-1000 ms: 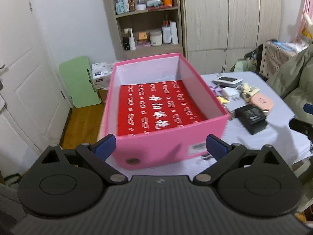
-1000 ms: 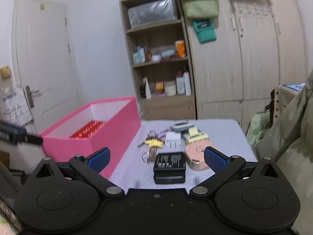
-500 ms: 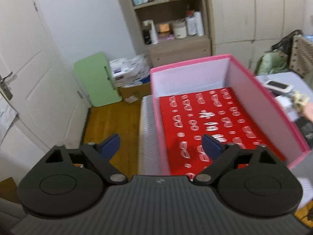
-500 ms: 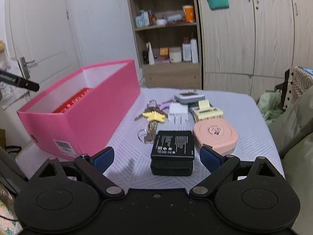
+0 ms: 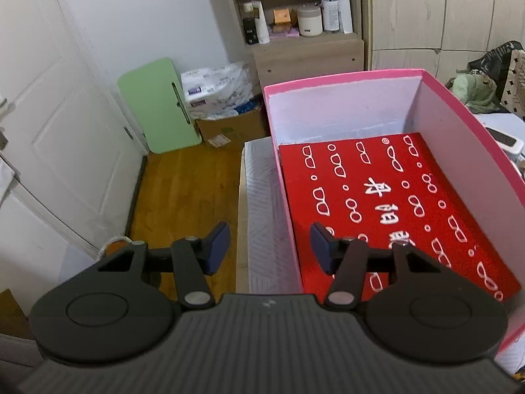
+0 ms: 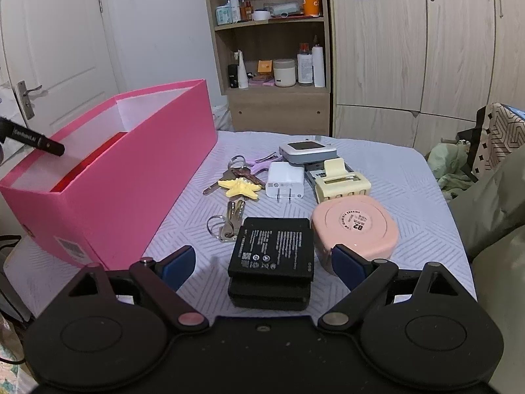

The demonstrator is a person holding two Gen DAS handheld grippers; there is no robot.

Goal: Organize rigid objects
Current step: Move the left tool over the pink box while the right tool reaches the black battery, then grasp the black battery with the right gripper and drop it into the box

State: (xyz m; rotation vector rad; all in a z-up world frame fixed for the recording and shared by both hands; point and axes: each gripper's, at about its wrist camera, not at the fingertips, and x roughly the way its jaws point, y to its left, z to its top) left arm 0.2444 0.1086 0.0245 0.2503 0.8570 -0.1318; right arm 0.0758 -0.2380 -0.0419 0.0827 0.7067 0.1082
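Note:
A pink box [image 5: 472, 151] with a red patterned liner [image 5: 393, 203] stands on the table's left part; it also shows in the right wrist view [image 6: 124, 177]. My left gripper [image 5: 269, 249] is open and straddles the box's left wall, one finger outside, one inside. My right gripper [image 6: 262, 262] is open and empty, low over a stack of two black batteries [image 6: 274, 256] that lies between its fingers. Beside the stack lie a pink round case [image 6: 356, 226], a yellow hair clip [image 6: 343, 182], a white charger [image 6: 284, 180], keys with a yellow star [image 6: 241, 187] and a small white device [image 6: 306, 151].
The table [image 6: 410, 177] has a striped white cloth. A wooden shelf unit [image 6: 272, 49] and wardrobes stand behind. A green folding board [image 5: 157, 105] and cardboard box rest on the wood floor at left. Clothes are piled at the right edge [image 6: 492, 203].
My left gripper moved left and lower, narrowed, and now straddles the box's left wall. My right gripper came down and closer over the black batteries.

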